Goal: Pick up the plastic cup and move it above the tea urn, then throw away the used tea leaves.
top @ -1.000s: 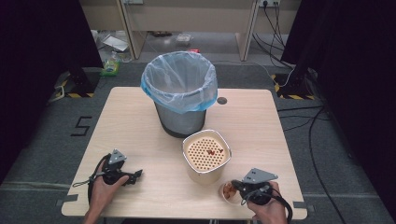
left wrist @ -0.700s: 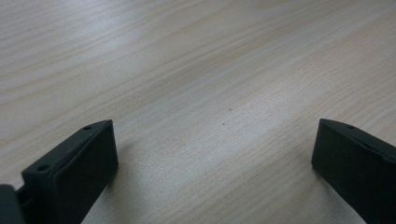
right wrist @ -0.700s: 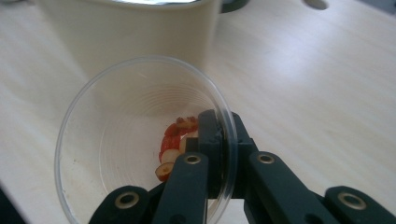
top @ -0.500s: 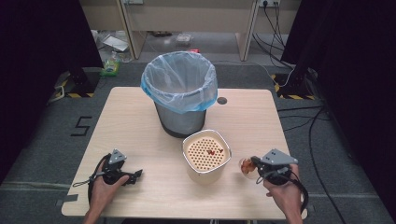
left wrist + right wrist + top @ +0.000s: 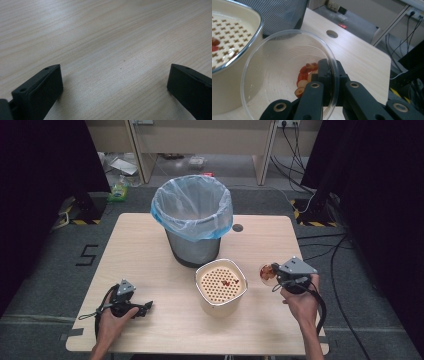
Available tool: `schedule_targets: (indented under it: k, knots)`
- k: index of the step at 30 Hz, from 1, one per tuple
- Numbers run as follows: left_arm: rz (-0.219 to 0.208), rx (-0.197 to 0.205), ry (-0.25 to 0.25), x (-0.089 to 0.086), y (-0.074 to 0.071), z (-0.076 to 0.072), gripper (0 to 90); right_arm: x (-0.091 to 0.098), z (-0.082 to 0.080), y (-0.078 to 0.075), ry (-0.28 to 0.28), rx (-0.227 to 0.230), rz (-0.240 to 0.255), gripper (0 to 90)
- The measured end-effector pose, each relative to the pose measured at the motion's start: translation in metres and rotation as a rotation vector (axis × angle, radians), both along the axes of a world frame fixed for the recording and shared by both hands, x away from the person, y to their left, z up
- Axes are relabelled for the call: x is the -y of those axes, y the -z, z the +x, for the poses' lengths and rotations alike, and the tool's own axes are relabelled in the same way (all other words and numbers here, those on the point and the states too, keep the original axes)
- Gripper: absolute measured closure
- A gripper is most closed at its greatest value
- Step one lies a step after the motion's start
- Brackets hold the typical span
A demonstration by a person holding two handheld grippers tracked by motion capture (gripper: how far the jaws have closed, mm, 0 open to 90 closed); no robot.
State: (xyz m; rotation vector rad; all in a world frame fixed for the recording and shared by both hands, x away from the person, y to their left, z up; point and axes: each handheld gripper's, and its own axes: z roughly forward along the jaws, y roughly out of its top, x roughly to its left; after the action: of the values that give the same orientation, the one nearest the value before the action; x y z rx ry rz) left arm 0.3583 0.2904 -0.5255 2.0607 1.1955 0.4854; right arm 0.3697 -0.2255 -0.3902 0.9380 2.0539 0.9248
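High view looks down on the table from above; both gripper views sit close over that same table.

Pale wood table: lined bin, cream strainer pot, left claw.

**A pale table in a dim, cabled room**

A light wooden table with a round cable hole stands on grey carpet. Beyond it, beige cabinets line the far wall. Black curtains hang left and right. Cables trail across the right floor.
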Motion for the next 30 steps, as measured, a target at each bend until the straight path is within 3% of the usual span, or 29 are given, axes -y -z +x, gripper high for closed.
schedule_targets:
  k: [4,7,8,9,12,13,14,16,17,21,27,28,29,30]
  knots:
    - [0.0,0.0,0.0,0.0,0.0,0.0,0.0,-0.014,0.003,-0.011,-0.017,0.071,-0.007,88.4]
    - [0.0,0.0,0.0,0.0,0.0,0.0,0.0,-0.024,0.004,-0.019,-0.037,0.151,-0.028,88.2]
    - [0.0,0.0,0.0,0.0,0.0,0.0,0.0,-0.024,0.004,-0.019,-0.037,0.151,-0.028,88.2]
    - [0.0,0.0,0.0,0.0,0.0,0.0,0.0,-0.03,0.004,-0.023,-0.044,0.205,-0.04,88.4]
    - [0.0,0.0,0.0,0.0,0.0,0.0,0.0,-0.037,0.002,-0.028,-0.05,0.246,-0.052,88.6]
    - [0.001,0.001,0.0,0.0,0.0,0.0,0.0,-0.046,0.0,-0.031,-0.073,0.299,-0.082,88.8]
    - [0.001,0.001,0.0,0.0,0.0,0.0,0.0,-0.046,0.0,-0.031,-0.073,0.299,-0.082,88.8]
    - [0.003,0.003,0.001,0.0,0.0,0.0,0.0,-0.055,-0.004,-0.033,-0.09,0.335,-0.116,89.0]
    - [0.004,0.003,0.001,0.0,0.0,0.0,0.0,-0.064,-0.007,-0.033,-0.114,0.377,-0.155,89.1]
    - [0.003,0.004,-0.001,0.0,0.0,-0.001,0.0,-0.078,-0.01,-0.032,-0.137,0.43,-0.201,89.4]
    - [0.005,0.004,0.0,0.0,0.0,-0.001,0.0,-0.098,-0.017,-0.025,-0.169,0.585,-0.334,89.9]
    - [0.005,0.004,0.0,0.0,0.0,-0.001,0.0,-0.098,-0.017,-0.025,-0.169,0.585,-0.334,89.9]
    - [0.006,0.006,0.0,0.0,0.0,-0.001,0.0,-0.107,-0.024,-0.023,-0.183,0.651,-0.393,90.0]
    - [0.006,0.006,0.0,0.0,0.0,-0.001,0.0,-0.11,-0.025,-0.023,-0.189,0.671,-0.401,90.0]
